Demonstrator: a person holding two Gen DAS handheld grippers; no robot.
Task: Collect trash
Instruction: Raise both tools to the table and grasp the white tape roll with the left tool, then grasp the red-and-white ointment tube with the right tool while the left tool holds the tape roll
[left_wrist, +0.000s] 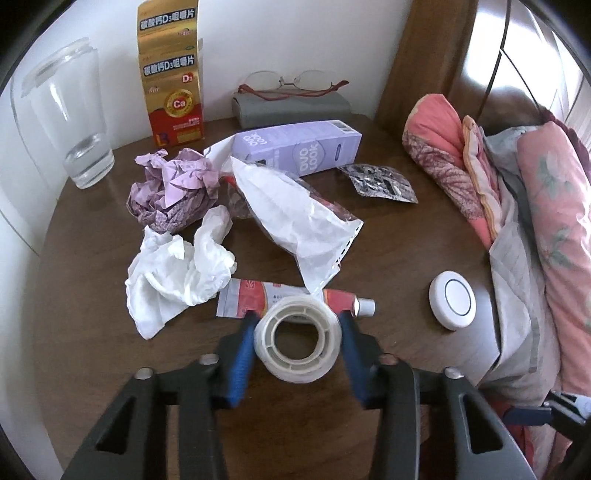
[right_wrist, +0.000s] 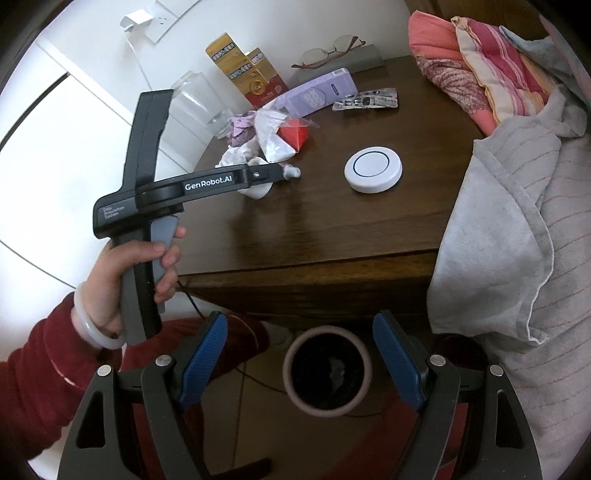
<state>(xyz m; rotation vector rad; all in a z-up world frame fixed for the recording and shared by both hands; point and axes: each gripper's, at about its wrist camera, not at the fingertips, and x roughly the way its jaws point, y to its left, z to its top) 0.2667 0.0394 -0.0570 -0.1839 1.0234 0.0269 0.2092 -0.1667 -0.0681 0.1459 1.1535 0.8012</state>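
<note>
Right now your left gripper (left_wrist: 298, 323) has a tape roll (left_wrist: 297, 341) between its blue pads, one pad on each side of the roll; both look pressed to it, so read it as pinched, though contact on the right side is hard to confirm through the blur. The roll sits at the near edge of the wooden table (left_wrist: 92, 266), touching the ointment tube (left_wrist: 295, 302) just behind it.

Check the squeeze is firm before you lift; the roll is round and smooth, likely to slip or rotate. Lift straight up so you don't drag the tube or the white crumpled tissue (left_wrist: 177, 280) to the left.

Your right gripper (right_wrist: 299, 363) is spread, nothing between the pads, hanging over a dark round bin (right_wrist: 327, 371) on the floor below the near table edge. Keep it out of the drop path. Carry the roll over to the bin and release above the mouth.

Still on the table: purple crumpled paper (left_wrist: 170, 188), white plastic bag (left_wrist: 295, 214), purple box (left_wrist: 299, 147), used blister pack (left_wrist: 380, 182). Probably not trash, leave alone: drinking glass (left_wrist: 70, 118), gold supplement box (left_wrist: 171, 74), spectacles (left_wrist: 295, 86) on their grey case, white round puck (left_wrist: 452, 304). Bedding on the right crowds the table edge, so don't snag it.
</note>
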